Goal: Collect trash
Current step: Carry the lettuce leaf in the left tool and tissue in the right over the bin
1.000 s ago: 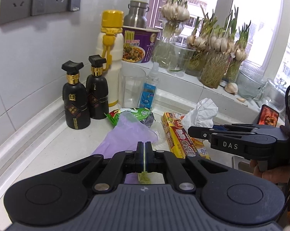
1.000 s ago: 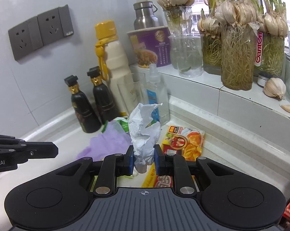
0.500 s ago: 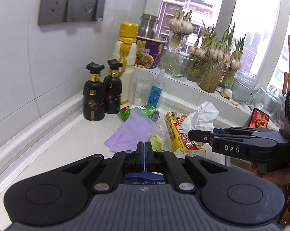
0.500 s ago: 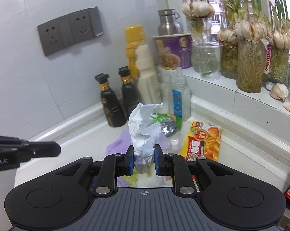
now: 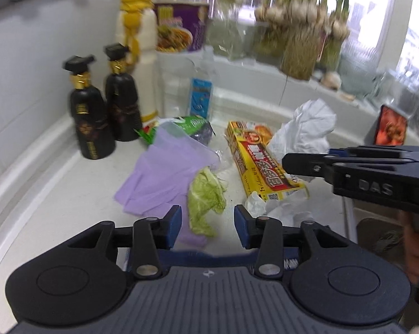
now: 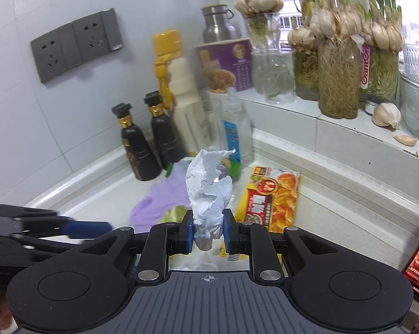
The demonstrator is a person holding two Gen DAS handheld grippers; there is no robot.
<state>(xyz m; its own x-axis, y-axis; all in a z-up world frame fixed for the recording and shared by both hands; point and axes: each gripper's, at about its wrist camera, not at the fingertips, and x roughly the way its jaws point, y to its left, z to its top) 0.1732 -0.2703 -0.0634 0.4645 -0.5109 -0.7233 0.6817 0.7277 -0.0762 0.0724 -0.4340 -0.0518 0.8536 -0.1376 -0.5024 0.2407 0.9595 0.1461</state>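
Observation:
Trash lies on the white counter: a green cabbage leaf, a purple glove, a yellow food-wrap box and a green snack wrapper. My left gripper hangs just above the leaf, its jaws opening, the leaf seen between them but not pressed. My right gripper is shut on a crumpled white tissue, held up above the counter. From the left wrist view, the right gripper and its tissue show at the right. More white tissue lies by the box's near end.
Two black bottles, a cream bottle with a yellow cap, a clear glass and a small spray bottle stand at the back wall. A noodle cup, a steel flask and jars of sprouting garlic line the sill. A sink edge lies right.
My left gripper's jaws have parted and it has dropped closer to the counter, over the cabbage leaf. The right gripper still holds the tissue and has drifted slightly.

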